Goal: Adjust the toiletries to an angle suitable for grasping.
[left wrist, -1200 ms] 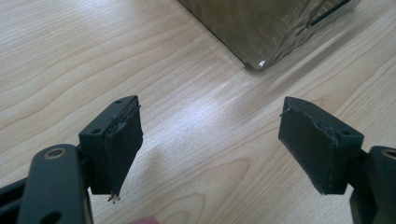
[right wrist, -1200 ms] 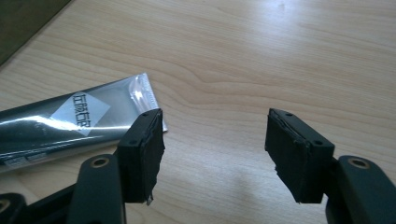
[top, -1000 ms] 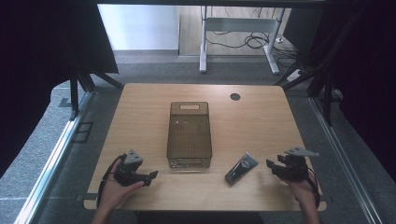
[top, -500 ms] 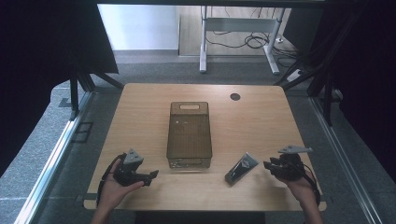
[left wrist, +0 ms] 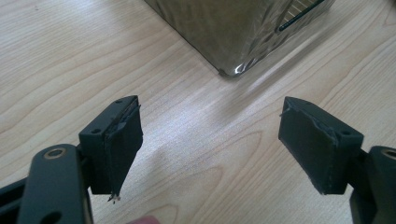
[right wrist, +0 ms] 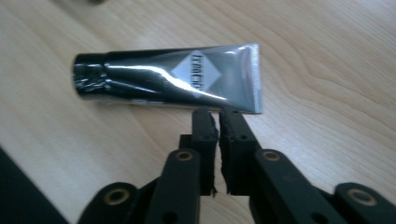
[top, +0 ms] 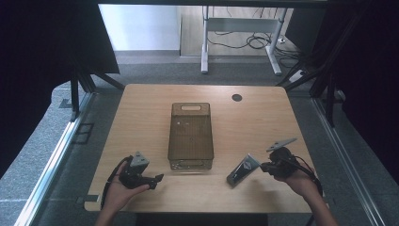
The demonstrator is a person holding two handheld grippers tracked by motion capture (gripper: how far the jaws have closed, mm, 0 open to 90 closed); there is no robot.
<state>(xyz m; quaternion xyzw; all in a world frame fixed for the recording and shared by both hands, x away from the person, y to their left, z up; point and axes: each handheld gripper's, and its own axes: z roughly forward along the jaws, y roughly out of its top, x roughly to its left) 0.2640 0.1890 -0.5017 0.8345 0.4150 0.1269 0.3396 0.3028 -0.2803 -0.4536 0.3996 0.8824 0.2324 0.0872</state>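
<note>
A dark silver tube point(top: 243, 170) point(right wrist: 173, 78) lies flat on the wooden table point(top: 141, 117), right of a smoky see-through bin point(top: 190, 136). My right gripper point(top: 269, 166) point(right wrist: 218, 116) is shut with nothing between its jaws; its tips are just short of the tube's crimped end. My left gripper point(top: 156, 180) point(left wrist: 210, 144) rests near the table's front left, open with bare table between the jaws. The bin's near corner point(left wrist: 233, 70) lies just beyond them.
A small black round hole cover point(top: 236, 97) sits at the table's far right. Beyond the far edge stands a white metal frame point(top: 244, 28) with cables on the floor. Dark curtains hang at both sides.
My right gripper has moved left toward the tube's flat end. The left gripper has stayed where it was.
</note>
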